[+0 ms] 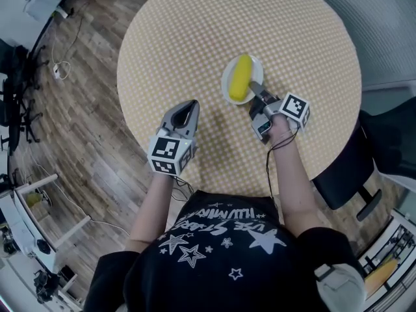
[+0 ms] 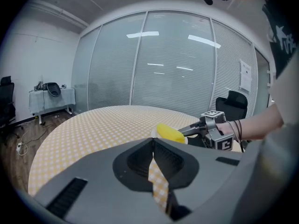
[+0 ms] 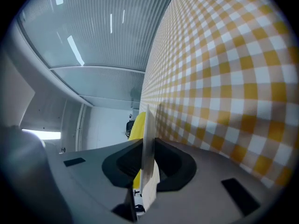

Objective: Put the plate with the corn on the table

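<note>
A white plate [image 1: 227, 77] carrying a yellow corn cob [image 1: 240, 77] is over the right half of the round, yellow-checked table [image 1: 195, 38]. My right gripper [image 1: 255, 87] is shut on the plate's near rim. In the right gripper view the plate [image 3: 148, 167] shows edge-on between the jaws, with the corn [image 3: 137, 125] behind it. I cannot tell whether the plate touches the cloth. My left gripper [image 1: 190, 106] hovers at the table's near edge, shut and holding nothing. Its own view shows the corn [image 2: 169, 133] and the right gripper [image 2: 187, 130] ahead.
A black office chair [image 1: 354, 174] stands right of the table. Wooden floor with cables [image 1: 62, 70] and dark chairs [image 1: 16, 103] lies to the left. A glass wall with blinds [image 2: 163, 64] is beyond the table.
</note>
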`<state>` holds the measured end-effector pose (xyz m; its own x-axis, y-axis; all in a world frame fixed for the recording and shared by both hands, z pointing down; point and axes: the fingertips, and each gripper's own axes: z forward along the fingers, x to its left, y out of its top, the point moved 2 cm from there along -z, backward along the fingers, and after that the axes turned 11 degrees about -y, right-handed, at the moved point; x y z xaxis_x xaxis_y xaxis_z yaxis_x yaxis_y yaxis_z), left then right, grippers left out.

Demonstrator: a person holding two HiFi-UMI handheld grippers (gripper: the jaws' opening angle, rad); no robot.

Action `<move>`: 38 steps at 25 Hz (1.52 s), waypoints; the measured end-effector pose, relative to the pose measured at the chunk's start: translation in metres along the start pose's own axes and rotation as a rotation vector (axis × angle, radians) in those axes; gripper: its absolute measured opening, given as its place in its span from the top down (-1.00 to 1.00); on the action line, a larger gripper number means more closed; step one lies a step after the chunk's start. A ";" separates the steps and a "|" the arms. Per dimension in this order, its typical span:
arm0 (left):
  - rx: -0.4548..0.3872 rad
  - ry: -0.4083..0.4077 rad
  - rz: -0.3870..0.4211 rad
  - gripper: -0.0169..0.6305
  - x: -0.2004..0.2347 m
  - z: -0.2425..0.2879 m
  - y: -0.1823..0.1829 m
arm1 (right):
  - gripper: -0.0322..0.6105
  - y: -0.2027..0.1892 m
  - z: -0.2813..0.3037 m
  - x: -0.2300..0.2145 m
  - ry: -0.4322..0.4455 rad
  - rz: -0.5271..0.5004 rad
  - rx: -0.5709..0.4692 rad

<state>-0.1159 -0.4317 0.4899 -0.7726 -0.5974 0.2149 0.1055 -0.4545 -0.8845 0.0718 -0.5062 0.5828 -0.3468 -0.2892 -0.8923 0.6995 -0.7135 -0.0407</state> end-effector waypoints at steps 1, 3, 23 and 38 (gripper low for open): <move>0.002 0.002 -0.001 0.92 0.005 0.004 -0.001 | 0.73 0.004 0.008 0.000 -0.005 0.005 -0.001; 0.009 0.008 -0.002 0.92 0.015 0.011 -0.006 | 0.73 0.010 0.021 -0.004 -0.014 0.015 -0.002; 0.022 -0.030 -0.018 0.92 0.021 0.017 -0.010 | 0.73 0.016 0.037 -0.006 -0.249 -0.134 -0.063; -0.037 -0.025 0.006 0.92 0.016 -0.016 -0.003 | 0.53 -0.007 -0.007 -0.006 -0.326 -0.359 -0.109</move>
<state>-0.1385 -0.4294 0.4895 -0.7558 -0.6168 0.2197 0.0863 -0.4265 -0.9004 0.0732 -0.4952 0.5852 -0.7428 -0.2342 -0.6272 0.5552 -0.7389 -0.3817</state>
